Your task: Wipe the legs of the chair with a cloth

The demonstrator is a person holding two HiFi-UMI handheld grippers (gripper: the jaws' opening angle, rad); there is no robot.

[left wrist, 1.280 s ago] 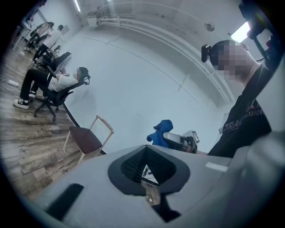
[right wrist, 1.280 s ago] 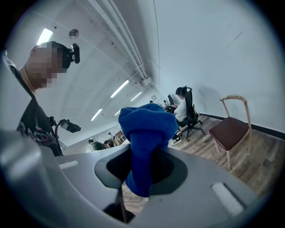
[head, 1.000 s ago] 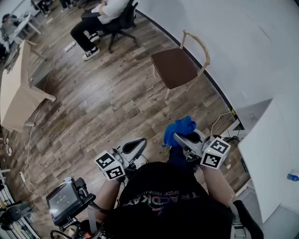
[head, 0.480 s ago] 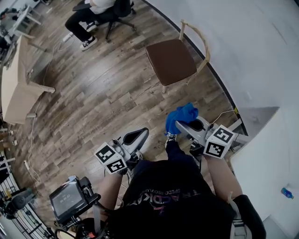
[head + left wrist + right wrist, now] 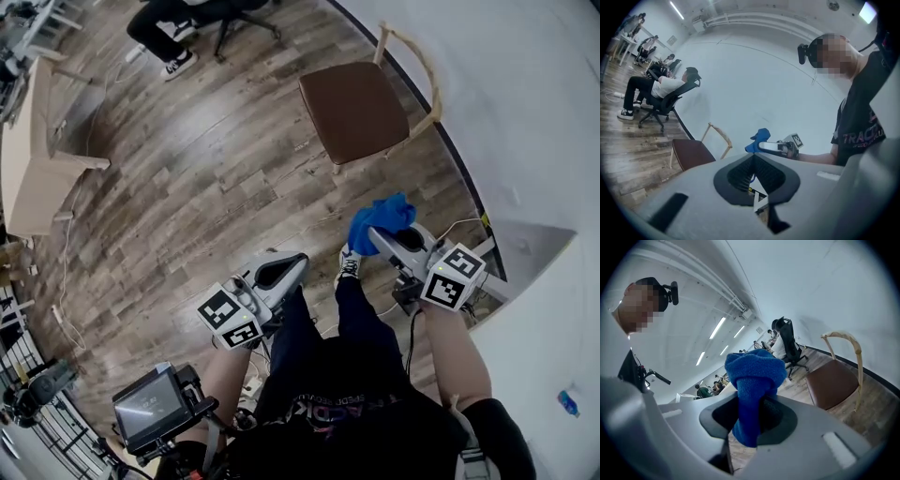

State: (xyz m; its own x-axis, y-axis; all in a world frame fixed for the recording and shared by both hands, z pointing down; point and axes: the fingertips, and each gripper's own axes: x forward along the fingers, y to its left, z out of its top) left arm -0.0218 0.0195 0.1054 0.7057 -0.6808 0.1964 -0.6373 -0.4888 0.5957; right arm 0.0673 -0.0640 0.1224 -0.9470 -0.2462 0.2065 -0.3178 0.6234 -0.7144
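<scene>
The chair (image 5: pixel 366 108) has a brown seat and pale wooden legs and back, and stands by the white wall at the upper right. It also shows in the left gripper view as chair (image 5: pixel 691 152) and in the right gripper view as chair (image 5: pixel 832 383). My right gripper (image 5: pixel 373 236) is shut on a bunched blue cloth (image 5: pixel 380 220), held in the air well short of the chair. The cloth (image 5: pixel 754 376) sticks up between that gripper's (image 5: pixel 750 404) jaws. My left gripper (image 5: pixel 291 264) hangs lower left, shut, and the left gripper (image 5: pixel 753 157) has nothing between its jaws.
A person sits on a black office chair (image 5: pixel 187 14) at the top. A pale wooden table (image 5: pixel 37 150) stands at the left, with cables on the wood floor. The curved white wall (image 5: pixel 525 112) runs along the right. A small screen device (image 5: pixel 150 405) hangs at my lower left.
I have stepped forward over the floor toward the chair, and the seated person has slid toward the top edge. Both grippers keep their pose; the cloth stays held.
</scene>
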